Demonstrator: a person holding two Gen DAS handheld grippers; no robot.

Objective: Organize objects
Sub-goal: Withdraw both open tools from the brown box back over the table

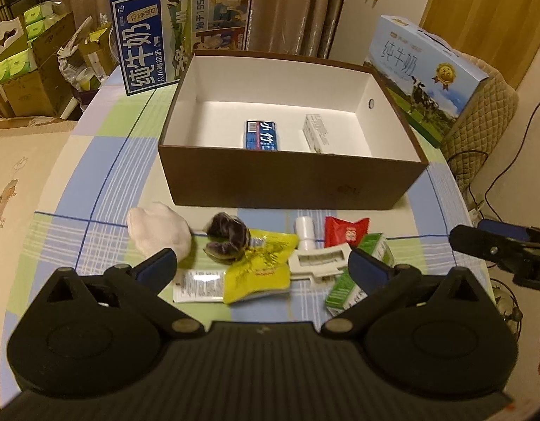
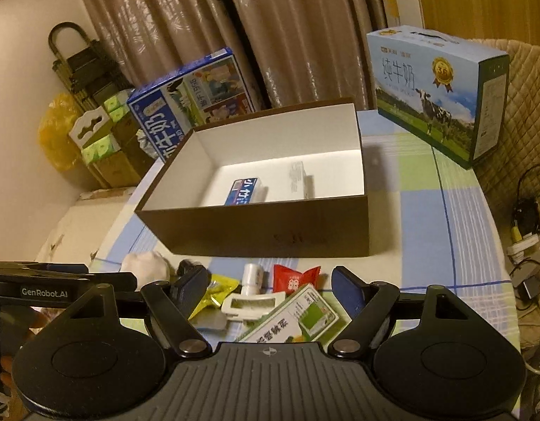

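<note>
Two items are already placed inside the brown box: a blue carton and a white carton, both lying on its white floor. The larger part of the work is judged to remain. In front of the box, a row of small things is left on the surface: a white cloth bundle, a dark pouch, a yellow packet, a white plastic piece, a red sachet and a green box. The left tool is opened wide and holds nothing. The right tool is opened too and also empty.
</note>
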